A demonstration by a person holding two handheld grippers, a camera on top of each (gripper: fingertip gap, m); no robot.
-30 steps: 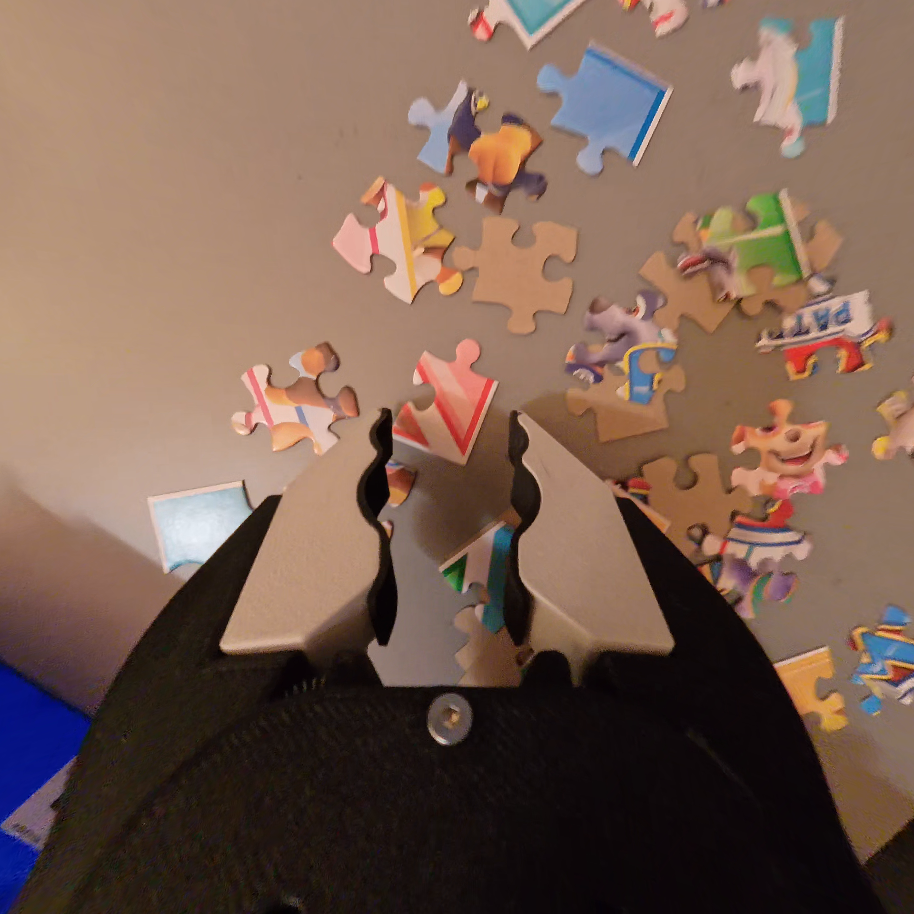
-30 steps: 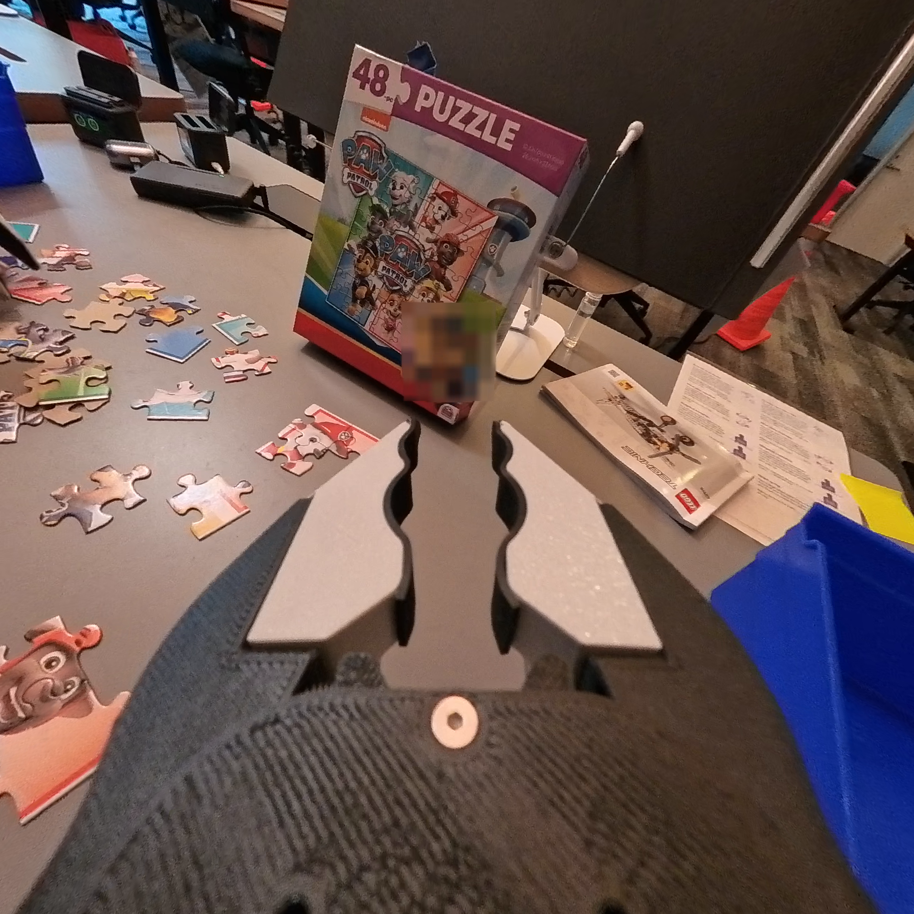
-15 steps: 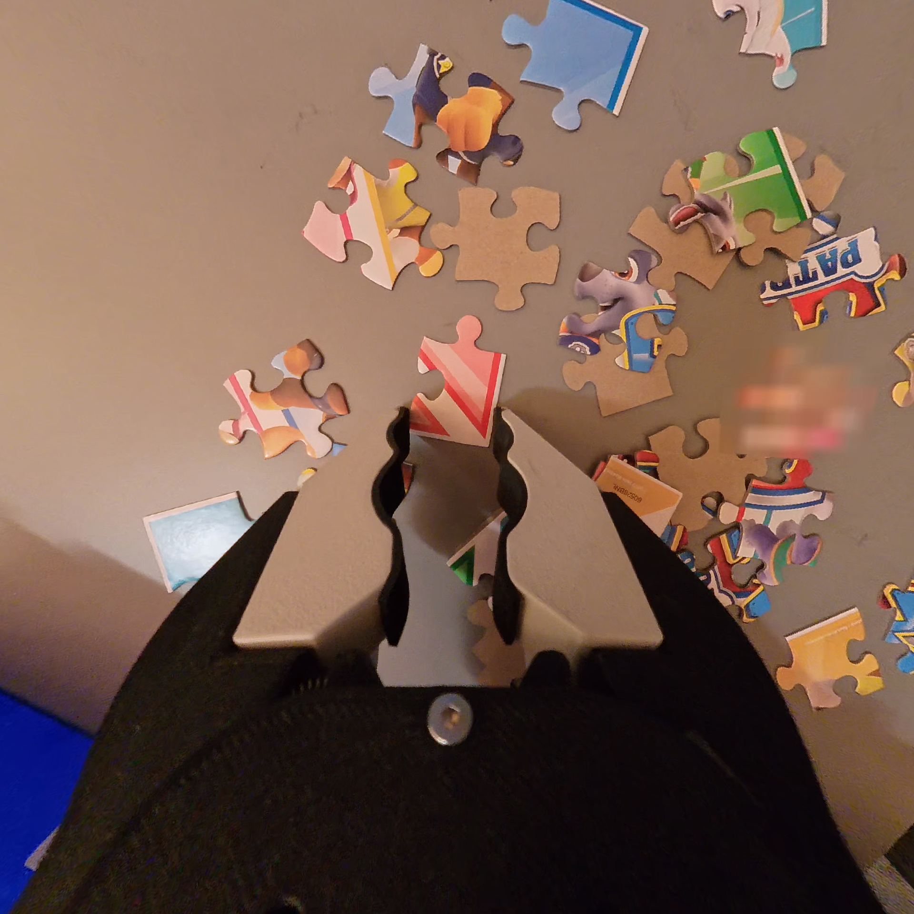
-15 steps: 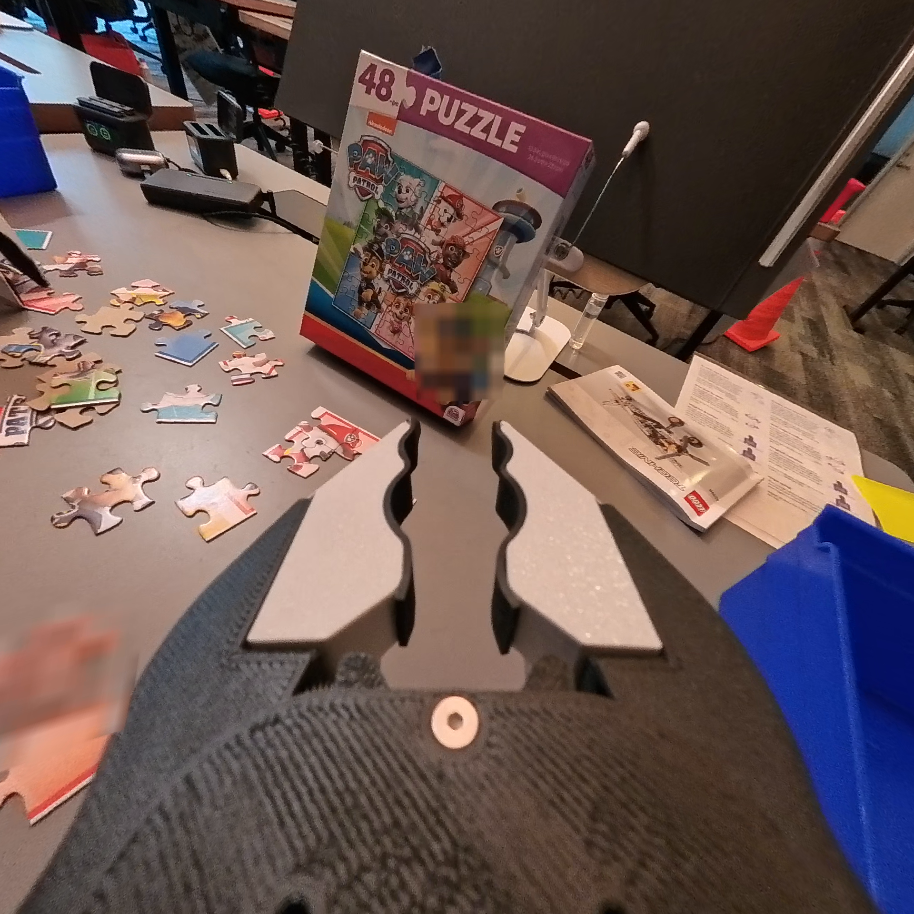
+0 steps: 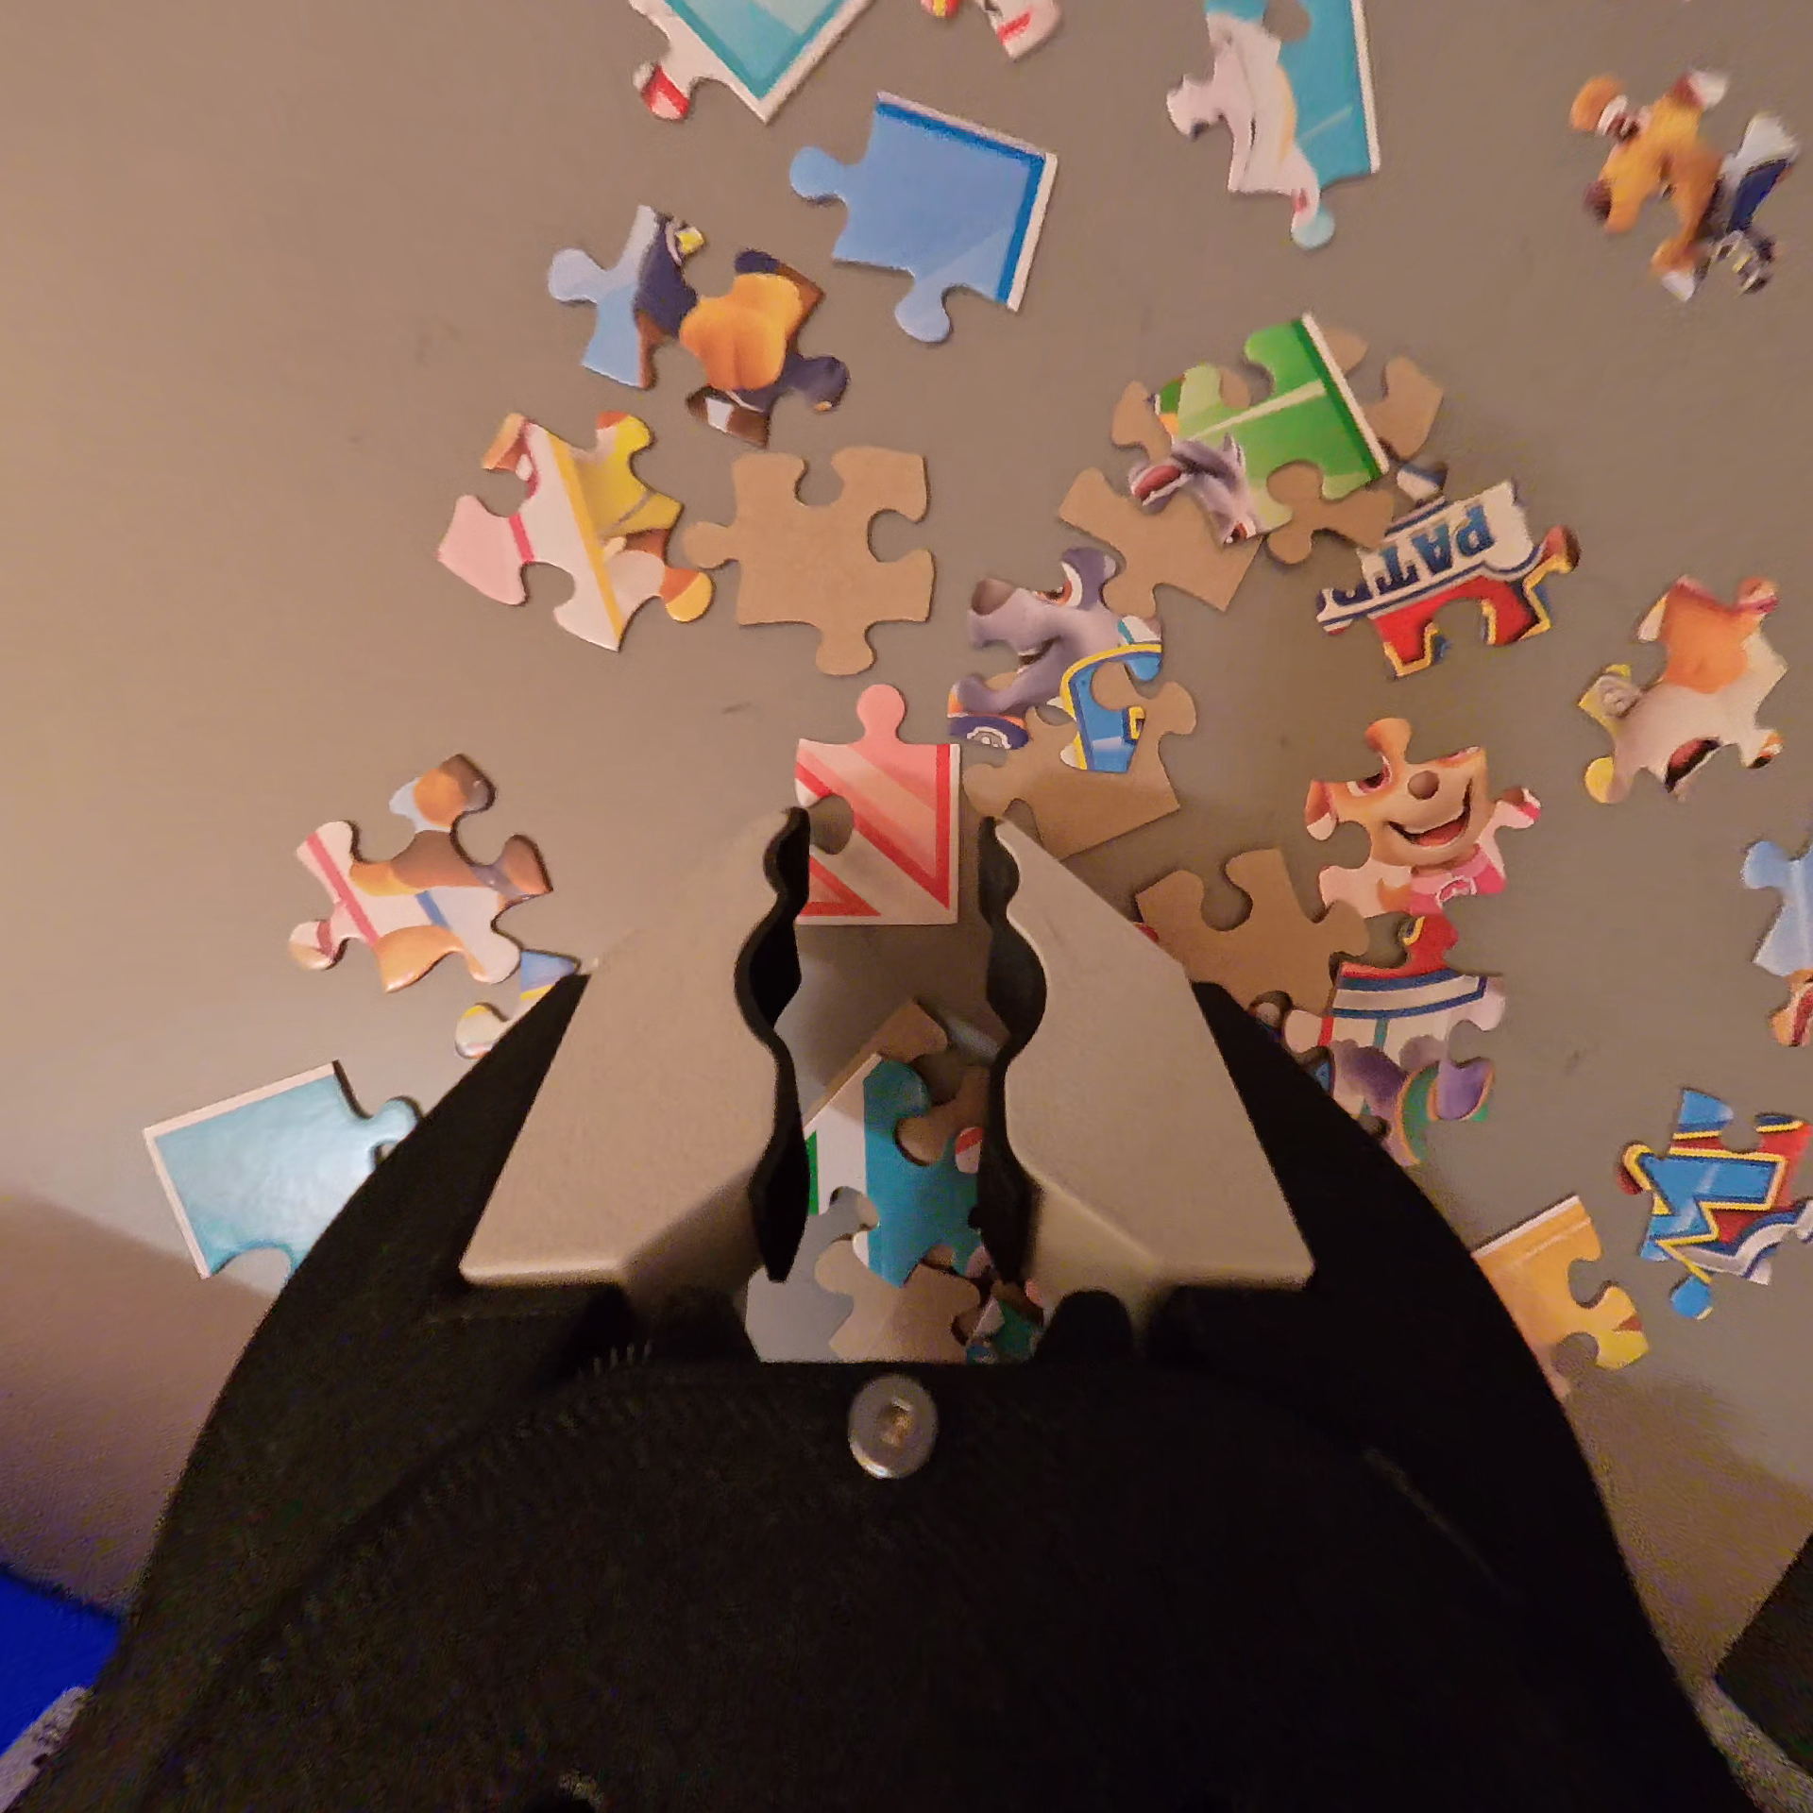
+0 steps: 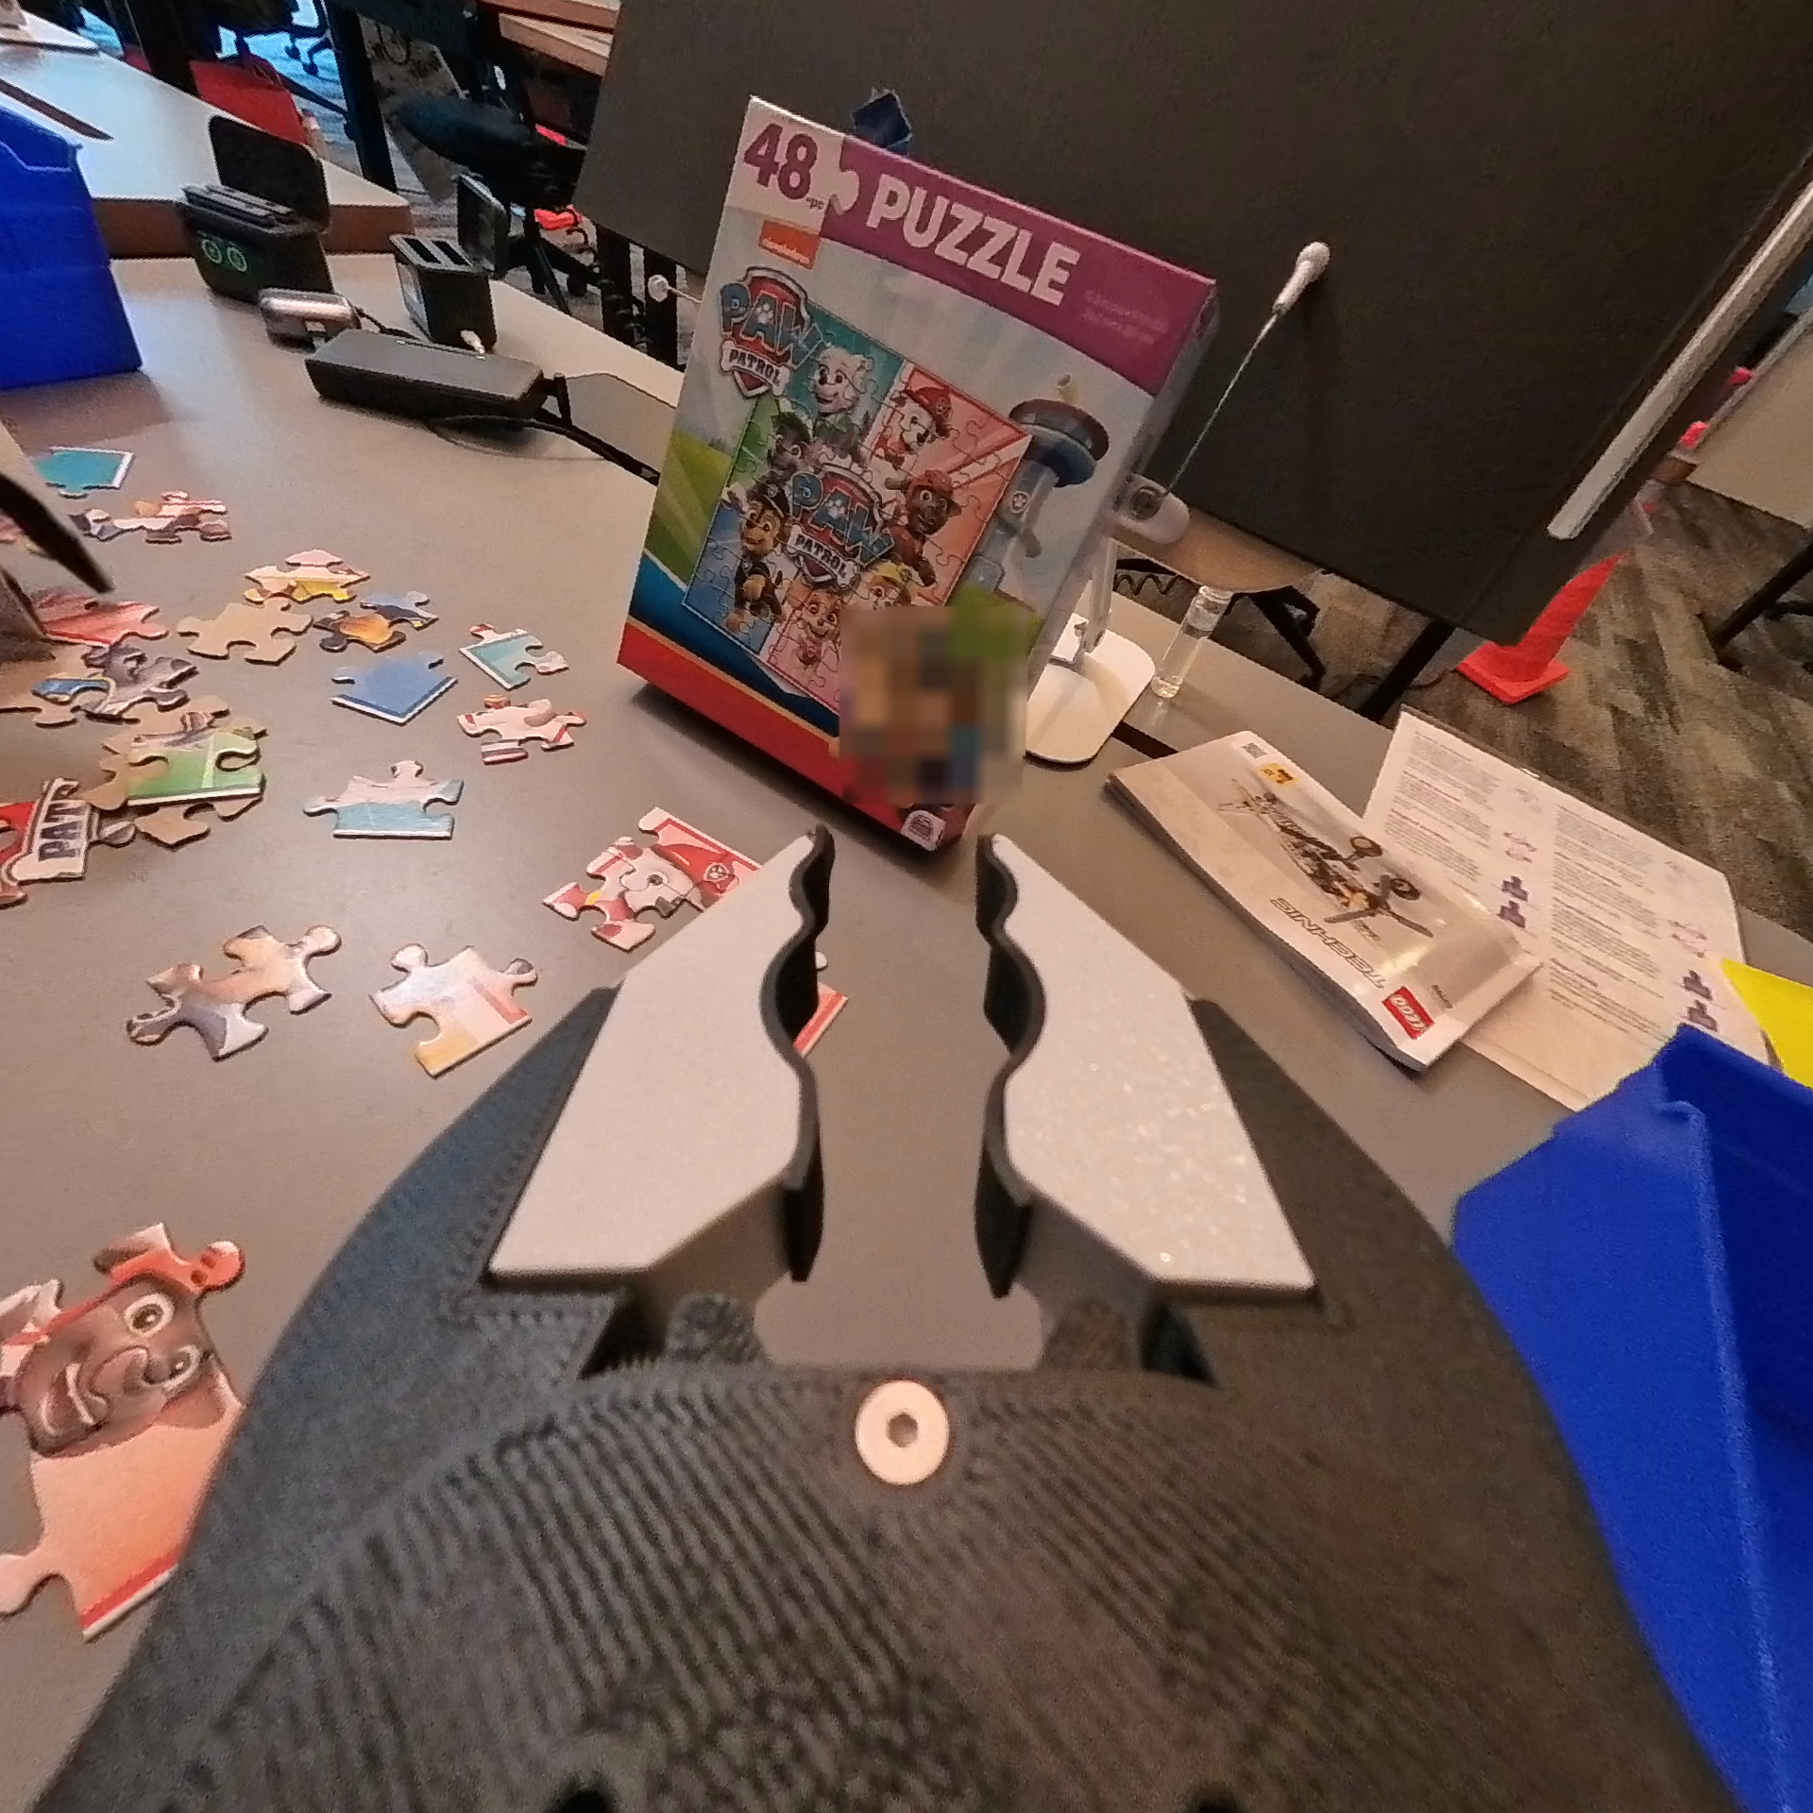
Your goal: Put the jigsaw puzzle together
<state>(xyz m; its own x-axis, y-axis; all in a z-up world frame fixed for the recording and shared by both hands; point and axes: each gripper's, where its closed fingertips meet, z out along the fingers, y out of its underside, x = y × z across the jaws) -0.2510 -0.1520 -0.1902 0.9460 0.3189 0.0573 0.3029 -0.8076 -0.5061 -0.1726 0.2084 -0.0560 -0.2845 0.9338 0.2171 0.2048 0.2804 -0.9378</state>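
L gripper [image 5: 888, 834] points down at the desk [image 5: 294, 294], jaws partly closed, pinching a red-striped piece [image 5: 903, 814] by its side edges at the tips. The left pad sits on its edge; contact on the right is hard to see. The piece is square to the fingers, knob at 12.

Under the fingers, nearer the cam, is a teal piece [image 5: 912, 1158] mixed w/ plain brown ones. At 8 from the tips lies a pale blue edge piece [image 5: 265, 1167], at 9 an orange-brown piece [image 5: 422, 883]. At 1, just beside the held piece, a brown piece [image 5: 1089, 785] lies face-down w/ a grey-dog piece [image 5: 1050, 638] on it. At 12 is another face-down piece [image 5: 824, 559], and farther on a blue piece [image 5: 932, 206]. More pieces are scattered from 1 to 4.

R gripper [image 6: 903, 854] hangs over bare desk, jaws spread, nothing btwn them. At 7, near the cam, is a dog-face piece [image 6: 108, 1393]. At 9, just beside the left finger, are joined red pieces [image 6: 647, 883]. A blue bin [image 6: 1668, 1324] is at 4 and a booklet [image 6: 1315, 903] at 2, on a paper sheet [image 6: 1570, 863]. At 12, near the tips, a puzzle box [image 6: 912, 441] stands upright, w/ a white stand base [image 6: 1089, 687] behind it. Far off at 10 is a black charger [image 6: 422, 373].
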